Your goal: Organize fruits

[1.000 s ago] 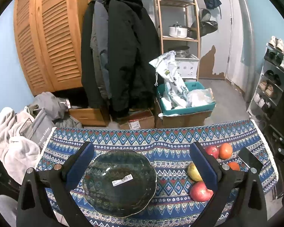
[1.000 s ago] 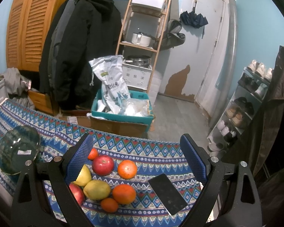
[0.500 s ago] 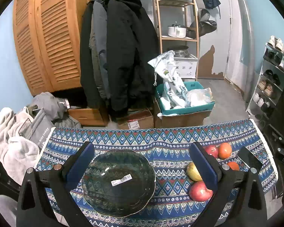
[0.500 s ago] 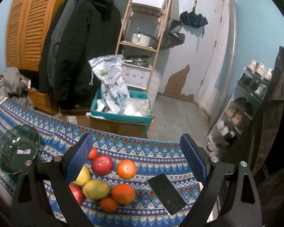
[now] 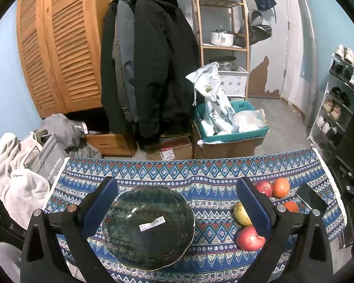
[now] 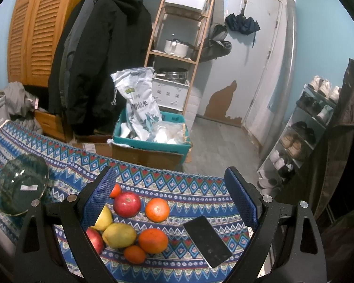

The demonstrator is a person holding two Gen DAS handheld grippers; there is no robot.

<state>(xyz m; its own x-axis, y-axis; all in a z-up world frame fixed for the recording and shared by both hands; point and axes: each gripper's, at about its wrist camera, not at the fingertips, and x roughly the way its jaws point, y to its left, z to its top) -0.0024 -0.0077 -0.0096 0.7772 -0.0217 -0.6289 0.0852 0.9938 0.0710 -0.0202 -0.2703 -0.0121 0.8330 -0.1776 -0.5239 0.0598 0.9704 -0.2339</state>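
A dark green glass bowl (image 5: pixel 148 226) with a white sticker sits on the patterned blue tablecloth (image 5: pixel 200 172). My left gripper (image 5: pixel 177 202) is open and empty, held above the bowl. Several fruits lie to the right: a red apple (image 6: pixel 126 204), an orange (image 6: pixel 157 209), a yellow pear (image 6: pixel 119 235), a second orange (image 6: pixel 153 240) and a small tangerine (image 6: pixel 134 254). My right gripper (image 6: pixel 172 195) is open and empty above the fruit pile. The bowl also shows at the left of the right wrist view (image 6: pixel 18 186).
A black phone (image 6: pixel 207 240) lies on the cloth right of the fruit. Beyond the table's far edge are a teal bin with bags (image 5: pixel 229 127), hanging coats (image 5: pixel 148 70), a wooden shelf (image 5: pixel 224 35) and a shoe rack (image 6: pixel 306 127).
Both grippers stay open. The views shift only slightly; the left wrist view has drifted a little so the bowl sits marginally lower left. Nothing was picked up or moved.
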